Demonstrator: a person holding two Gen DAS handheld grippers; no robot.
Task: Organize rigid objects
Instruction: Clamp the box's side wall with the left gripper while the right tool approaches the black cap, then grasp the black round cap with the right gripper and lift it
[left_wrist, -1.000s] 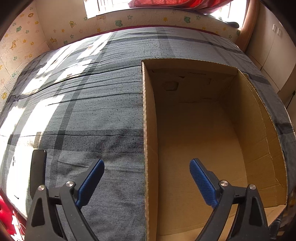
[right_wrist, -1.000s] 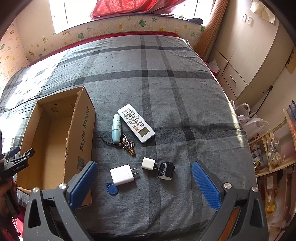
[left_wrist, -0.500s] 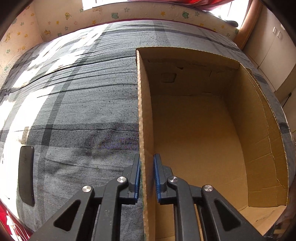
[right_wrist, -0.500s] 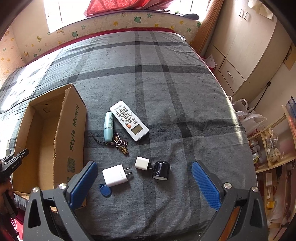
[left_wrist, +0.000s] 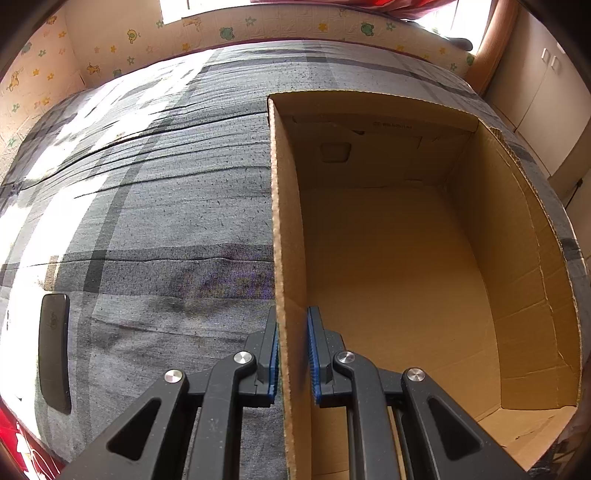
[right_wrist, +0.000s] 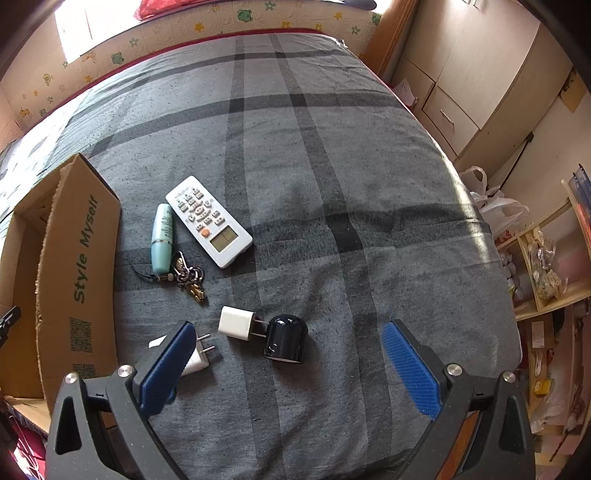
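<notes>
My left gripper is shut on the left wall of an empty cardboard box, one blue pad on each side. The box also shows at the left of the right wrist view. My right gripper is open and empty above the bed, over a black round cap and a small white charger. A larger white charger lies partly behind its left finger. A white remote, a teal tube and a bunch of keys lie farther back.
Everything lies on a grey plaid bedspread. A black phone lies at the bed's left edge in the left wrist view. Cupboards and shelves stand to the right of the bed.
My left gripper has closed from wide open onto the box's left wall. My right gripper has moved forward and lower toward the chargers and cap, still open.
</notes>
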